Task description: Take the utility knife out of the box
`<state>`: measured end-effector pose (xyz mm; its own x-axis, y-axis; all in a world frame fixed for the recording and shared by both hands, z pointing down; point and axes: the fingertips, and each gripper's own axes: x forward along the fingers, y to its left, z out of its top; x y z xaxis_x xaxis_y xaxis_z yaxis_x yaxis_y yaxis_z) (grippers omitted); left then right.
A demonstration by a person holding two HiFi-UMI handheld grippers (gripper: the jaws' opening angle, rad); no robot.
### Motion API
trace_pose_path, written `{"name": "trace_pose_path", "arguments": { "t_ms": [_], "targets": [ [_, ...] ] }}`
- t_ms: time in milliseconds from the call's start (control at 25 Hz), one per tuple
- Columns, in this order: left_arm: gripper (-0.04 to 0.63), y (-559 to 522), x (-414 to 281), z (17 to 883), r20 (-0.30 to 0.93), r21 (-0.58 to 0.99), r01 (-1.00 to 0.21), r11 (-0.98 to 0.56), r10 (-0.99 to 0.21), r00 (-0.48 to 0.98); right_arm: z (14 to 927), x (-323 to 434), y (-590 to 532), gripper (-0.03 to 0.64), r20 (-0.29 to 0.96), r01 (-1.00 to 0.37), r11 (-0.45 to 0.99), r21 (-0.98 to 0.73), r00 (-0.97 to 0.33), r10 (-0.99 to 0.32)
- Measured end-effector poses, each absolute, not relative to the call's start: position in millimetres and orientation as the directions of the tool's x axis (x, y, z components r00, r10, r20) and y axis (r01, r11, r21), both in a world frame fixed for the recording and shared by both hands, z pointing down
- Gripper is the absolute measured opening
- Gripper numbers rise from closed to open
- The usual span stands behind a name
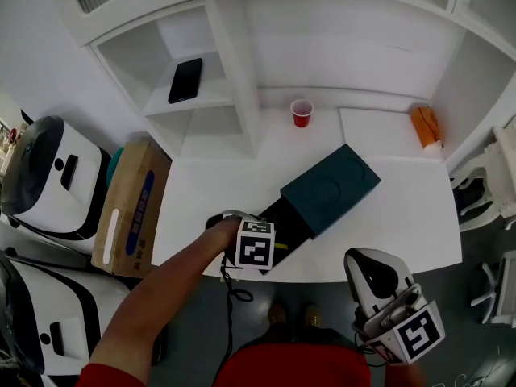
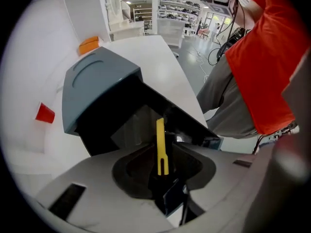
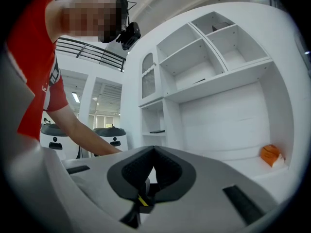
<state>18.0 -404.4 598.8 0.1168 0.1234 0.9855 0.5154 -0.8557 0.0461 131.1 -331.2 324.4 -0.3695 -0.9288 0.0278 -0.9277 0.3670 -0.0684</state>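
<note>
Left gripper points straight down over the pulled-out end of the box. Its jaws are spread wide and grip nothing. The slim yellow plastic utility knife lies right below the tool, in the gap between the two jaws, running lengthwise away from it. The pads aren't touching it as far as I can see. The knife sits in the black inner tray of the dark teal cardboard box, whose sleeve covers the part beyond the jaw tips. The box rests on the white table.

Right gripper is well off to the left gripper's side, clear of the table. It is held level, jaws closed together on nothing, aimed at the white shelving. Not involved.

Handling, my guess: the knife looks light, thin and rigid. It's smooth plastic, so a bit slippery. The narrow body means the jaws must close nearly all the way. Best hold is across the flat sides near mid-length so it doesn't tip when lifted. Which end carries the blade I can't tell, so stay off both tips. The tray walls sit close beside the jaws, so the pads could catch the tray or drag the light box up with the knife.
</note>
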Motion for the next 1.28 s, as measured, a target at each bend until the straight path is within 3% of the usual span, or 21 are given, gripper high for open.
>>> {"name": "trace_pose_path", "arguments": {
  "t_ms": [440,800,1040,1280],
  "targets": [
    [0.139,-407.7,17.4,607.5,0.993,0.101,0.563,-0.821,0.117,-0.007,333.2,148.8,-333.7,0.008,0.041,-0.936,0.34,-0.095,-0.345,-0.938],
    [0.1,-403.4,15.8,606.7,0.994,0.066,0.535,-0.843,0.103,0.039,333.3,159.0,-335.8,0.008,0.03,-0.937,0.335,-0.105,-0.339,-0.94],
    [0.1,-407.0,27.3,574.5,0.952,-0.054,0.36,-0.931,0.061,0.3,336.3,163.9,-332.6,0.008,0.03,-0.934,0.342,-0.107,-0.347,-0.938],
    [0.1,-414.6,48.6,480.0,0.721,-0.185,0.038,-0.982,-0.109,0.684,331.7,158.6,-334.6,0.008,0.016,-0.926,0.364,-0.099,-0.367,-0.93]
  ]
}}
